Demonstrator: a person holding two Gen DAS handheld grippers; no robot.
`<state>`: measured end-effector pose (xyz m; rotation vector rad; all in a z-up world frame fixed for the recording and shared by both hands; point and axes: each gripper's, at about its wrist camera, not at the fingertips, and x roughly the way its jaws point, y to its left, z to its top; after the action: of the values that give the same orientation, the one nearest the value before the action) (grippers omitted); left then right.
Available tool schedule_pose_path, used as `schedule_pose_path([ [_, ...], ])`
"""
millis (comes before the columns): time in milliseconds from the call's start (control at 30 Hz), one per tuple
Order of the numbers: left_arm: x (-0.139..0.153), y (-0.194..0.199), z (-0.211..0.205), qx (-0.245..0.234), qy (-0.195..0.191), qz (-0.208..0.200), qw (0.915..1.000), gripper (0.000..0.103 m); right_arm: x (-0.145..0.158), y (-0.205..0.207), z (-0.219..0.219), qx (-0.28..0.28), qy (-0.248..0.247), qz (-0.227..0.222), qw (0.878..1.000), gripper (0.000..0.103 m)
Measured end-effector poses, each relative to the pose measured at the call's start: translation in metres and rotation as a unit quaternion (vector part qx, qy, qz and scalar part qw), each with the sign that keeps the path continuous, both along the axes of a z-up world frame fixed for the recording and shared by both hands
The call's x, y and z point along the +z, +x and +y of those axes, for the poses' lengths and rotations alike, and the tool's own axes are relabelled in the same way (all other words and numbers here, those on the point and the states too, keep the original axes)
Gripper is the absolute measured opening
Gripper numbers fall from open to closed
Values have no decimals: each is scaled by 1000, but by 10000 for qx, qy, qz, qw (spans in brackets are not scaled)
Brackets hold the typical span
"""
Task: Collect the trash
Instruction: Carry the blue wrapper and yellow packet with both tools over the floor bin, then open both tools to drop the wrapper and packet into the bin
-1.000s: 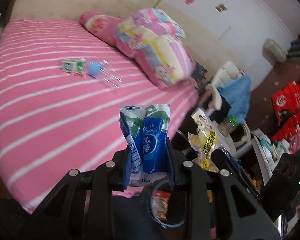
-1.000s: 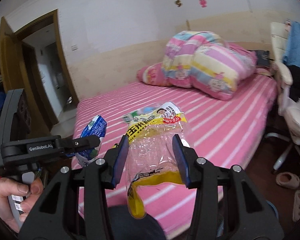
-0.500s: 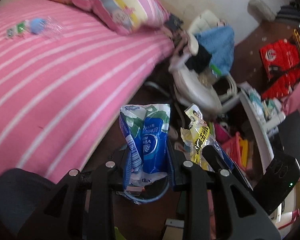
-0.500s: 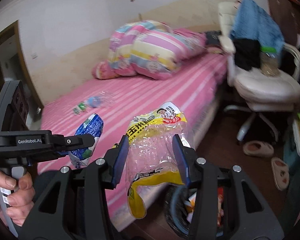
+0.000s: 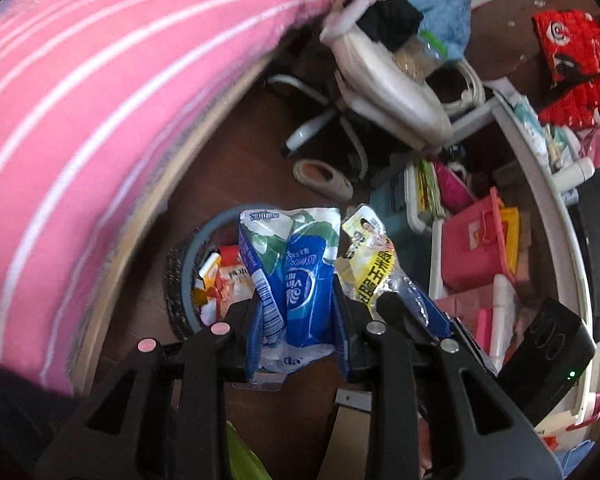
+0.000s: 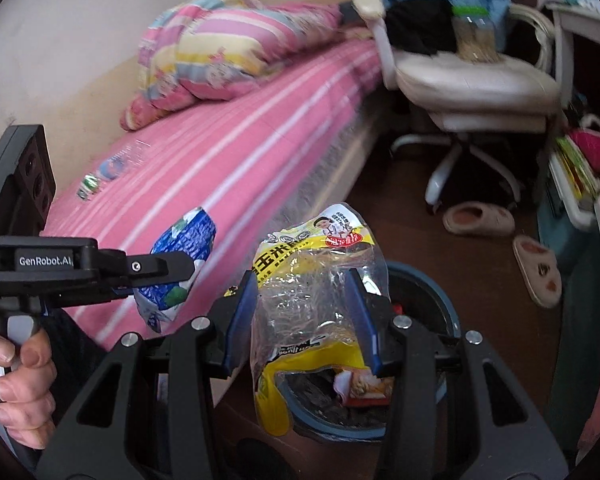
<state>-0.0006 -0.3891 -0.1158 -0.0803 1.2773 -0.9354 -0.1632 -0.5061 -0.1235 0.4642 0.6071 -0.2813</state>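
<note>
Both grippers have swung from above the bed down over the bin (image 5: 188,268): left gripper (image 5: 296,300) clamps the blue wrapper (image 5: 300,276), right gripper (image 6: 304,316) clamps the yellow bag (image 6: 312,304).

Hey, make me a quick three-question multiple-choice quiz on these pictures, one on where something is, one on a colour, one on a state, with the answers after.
1. Where is the trash bin?
A. On the bed
B. On the floor beside the bed
C. On the chair

2. What colour is the wrapper in the left hand-held gripper?
A. Mostly blue with white and green
B. Red
C. Black

3. What is the state of the right hand-held gripper?
A. Open and empty
B. Shut on a slipper
C. Shut on the clear and yellow bag

Answers:
1. B, the round bin stands on the dark floor at the edge of the pink striped bed.
2. A, the crumpled packet between its pads is blue with white and green patches.
3. C, both blue pads press the sides of the crinkled bag over the bin.
</note>
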Motion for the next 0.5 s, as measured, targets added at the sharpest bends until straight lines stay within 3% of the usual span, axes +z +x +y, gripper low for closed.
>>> schedule_pose_path([
  [267,-48,10,-45,-419,325,410,9977,28,-49,5,-16,-130,211,541,9982,46],
  [500,-83,16,-67,-591,517,907,9928,29,-73,12,-24,-252,315,857,9955,47],
])
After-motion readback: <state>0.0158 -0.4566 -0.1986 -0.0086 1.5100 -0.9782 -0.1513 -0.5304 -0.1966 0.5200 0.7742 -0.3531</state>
